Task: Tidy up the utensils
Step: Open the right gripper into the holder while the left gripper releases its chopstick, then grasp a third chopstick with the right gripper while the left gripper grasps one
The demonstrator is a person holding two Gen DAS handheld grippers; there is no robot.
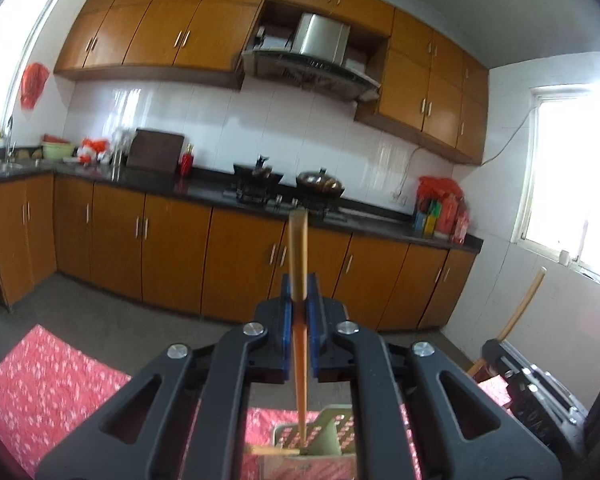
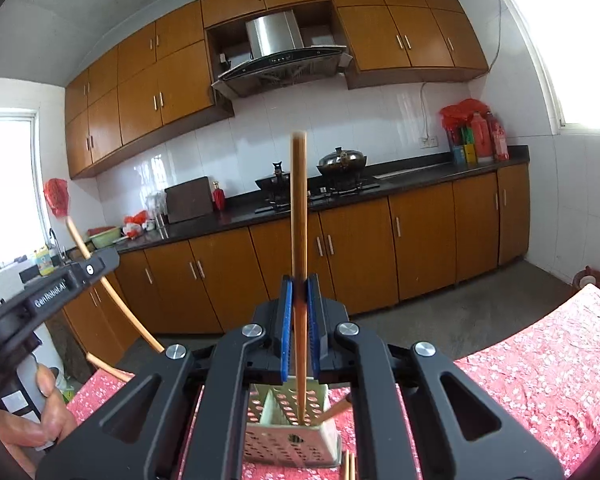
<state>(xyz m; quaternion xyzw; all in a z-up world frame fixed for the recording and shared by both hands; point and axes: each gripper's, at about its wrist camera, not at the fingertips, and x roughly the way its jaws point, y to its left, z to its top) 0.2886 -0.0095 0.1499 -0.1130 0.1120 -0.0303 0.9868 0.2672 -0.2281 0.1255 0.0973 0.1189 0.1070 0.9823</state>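
Note:
My left gripper point(image 1: 299, 280) is shut on a wooden chopstick point(image 1: 298, 256). It holds the chopstick upright, with the lower end in a pale green perforated utensil holder point(image 1: 332, 432) below. My right gripper point(image 2: 300, 282) is shut on another wooden chopstick point(image 2: 299, 208), also upright, with its lower end inside the same holder point(image 2: 292, 436). Another chopstick point(image 2: 334, 410) leans in the holder. Loose chopsticks point(image 2: 349, 466) lie beside it on the red floral tablecloth point(image 2: 540, 360). The left gripper body point(image 2: 52, 284) and its chopstick show at the left of the right wrist view.
The table with the red cloth point(image 1: 48, 376) sits below both grippers. Beyond it are orange kitchen cabinets point(image 1: 172, 248), a dark counter point(image 1: 204, 192) with pots on a stove point(image 1: 320, 184), and a range hood point(image 2: 284, 60). The right gripper body point(image 1: 532, 380) shows at the lower right of the left wrist view.

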